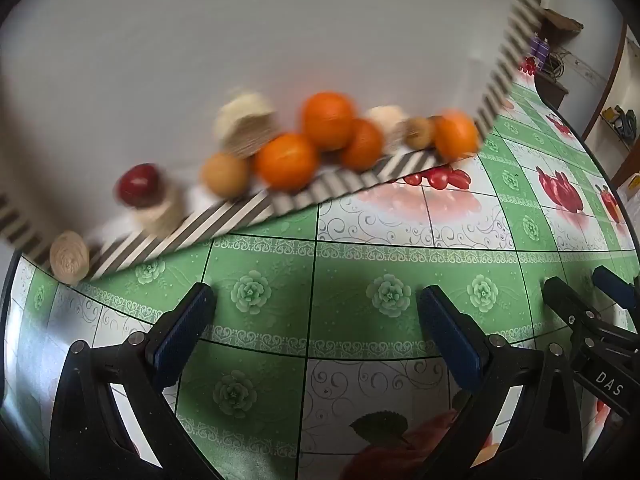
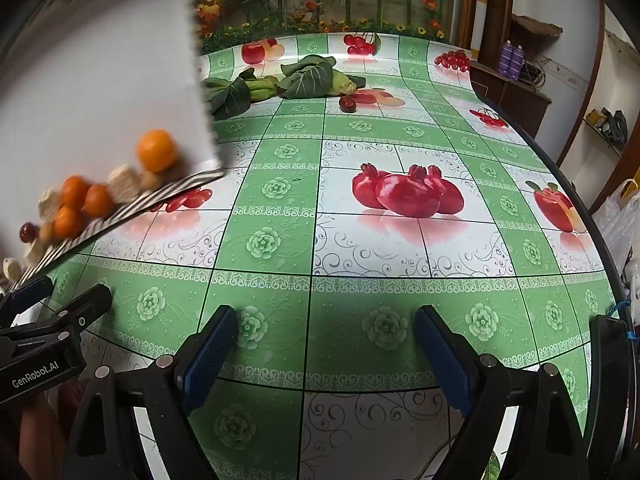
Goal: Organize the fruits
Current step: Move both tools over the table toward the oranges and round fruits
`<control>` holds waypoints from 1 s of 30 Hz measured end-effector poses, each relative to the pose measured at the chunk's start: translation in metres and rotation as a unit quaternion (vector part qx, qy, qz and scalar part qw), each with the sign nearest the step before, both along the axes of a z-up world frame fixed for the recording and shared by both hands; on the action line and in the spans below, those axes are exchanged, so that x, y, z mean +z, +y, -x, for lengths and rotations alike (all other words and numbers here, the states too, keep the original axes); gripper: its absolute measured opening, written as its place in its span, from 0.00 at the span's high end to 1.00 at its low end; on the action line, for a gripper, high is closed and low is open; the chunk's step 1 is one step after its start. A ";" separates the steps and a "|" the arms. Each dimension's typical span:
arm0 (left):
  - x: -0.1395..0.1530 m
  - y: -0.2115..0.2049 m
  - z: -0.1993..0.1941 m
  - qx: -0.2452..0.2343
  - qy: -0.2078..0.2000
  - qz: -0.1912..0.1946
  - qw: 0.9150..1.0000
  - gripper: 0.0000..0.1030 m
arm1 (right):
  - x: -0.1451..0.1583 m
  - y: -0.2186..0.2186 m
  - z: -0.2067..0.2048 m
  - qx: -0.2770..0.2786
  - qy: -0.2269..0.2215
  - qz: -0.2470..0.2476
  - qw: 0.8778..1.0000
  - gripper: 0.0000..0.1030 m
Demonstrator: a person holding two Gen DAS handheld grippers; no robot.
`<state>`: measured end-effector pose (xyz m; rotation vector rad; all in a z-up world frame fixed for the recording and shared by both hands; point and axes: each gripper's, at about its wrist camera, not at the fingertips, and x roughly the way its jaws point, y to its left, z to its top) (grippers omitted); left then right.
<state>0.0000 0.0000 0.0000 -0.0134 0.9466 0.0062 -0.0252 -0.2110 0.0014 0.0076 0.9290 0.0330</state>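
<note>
A white tray with a striped rim [image 1: 240, 208] is tilted up above the table, blurred by motion. Several oranges [image 1: 286, 160], a red apple [image 1: 138, 184], a tan fruit [image 1: 224, 174], a kiwi [image 1: 420, 132] and beige woven balls [image 1: 246, 124] are piled against its lower rim. The tray also shows in the right wrist view [image 2: 120, 212] with oranges [image 2: 156, 150]. My left gripper [image 1: 316, 328] is open and empty over the tablecloth, below the tray. My right gripper [image 2: 326, 344] is open and empty, to the right of the tray.
The table has a green and white tablecloth [image 2: 360, 288] printed with fruit. Leafy greens [image 2: 308, 78] and a small red fruit [image 2: 347, 104] lie at the far side. Shelves and furniture [image 2: 516, 84] stand beyond the right edge.
</note>
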 end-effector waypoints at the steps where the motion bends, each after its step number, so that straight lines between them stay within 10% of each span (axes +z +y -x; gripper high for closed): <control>1: 0.000 0.000 0.000 0.000 0.000 0.000 1.000 0.00 | 0.000 0.000 0.000 0.000 0.000 -0.001 1.000 0.13; 30: 0.004 -0.003 -0.001 -0.001 0.001 0.000 1.000 0.00 | -0.001 0.004 -0.001 -0.003 0.006 0.001 1.000 0.02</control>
